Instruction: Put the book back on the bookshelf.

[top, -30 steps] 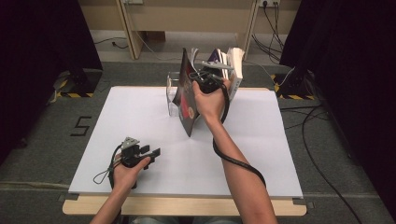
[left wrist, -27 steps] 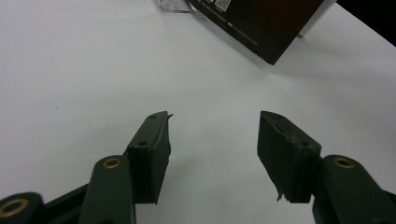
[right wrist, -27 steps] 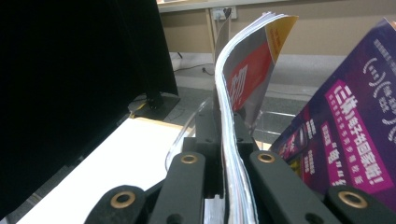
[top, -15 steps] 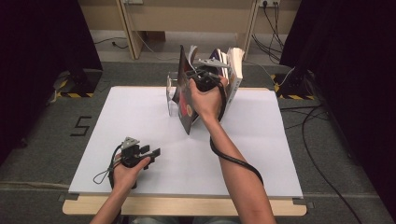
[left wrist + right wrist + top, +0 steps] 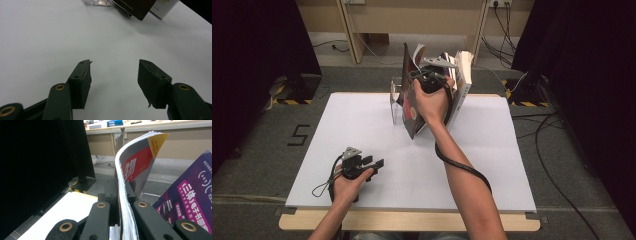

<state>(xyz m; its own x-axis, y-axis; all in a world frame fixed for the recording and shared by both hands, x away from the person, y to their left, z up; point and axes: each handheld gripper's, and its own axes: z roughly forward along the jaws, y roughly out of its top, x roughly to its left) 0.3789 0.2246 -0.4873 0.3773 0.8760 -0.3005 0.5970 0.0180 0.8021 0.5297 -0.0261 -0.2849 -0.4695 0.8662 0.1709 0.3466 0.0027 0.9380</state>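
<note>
My right gripper is raised over the far edge of the table and shut on a thin magazine that stands tilted on its lower corner. In the right gripper view the black jaws clamp its bent pages; the magazine curls upward, grey and red with a yellow corner. A purple book leans just to its right. My left gripper rests low near the table's front left, open. Its jaws stand apart over bare white table with nothing between them.
A clear plastic stand sits at the table's far edge with several books leaning in it, among them a thick white one. The white table top stretches between the two hands. Black curtains flank both sides.
The right hand and its magazine have shifted slightly to the left and away. The left hand has stayed where it was.
</note>
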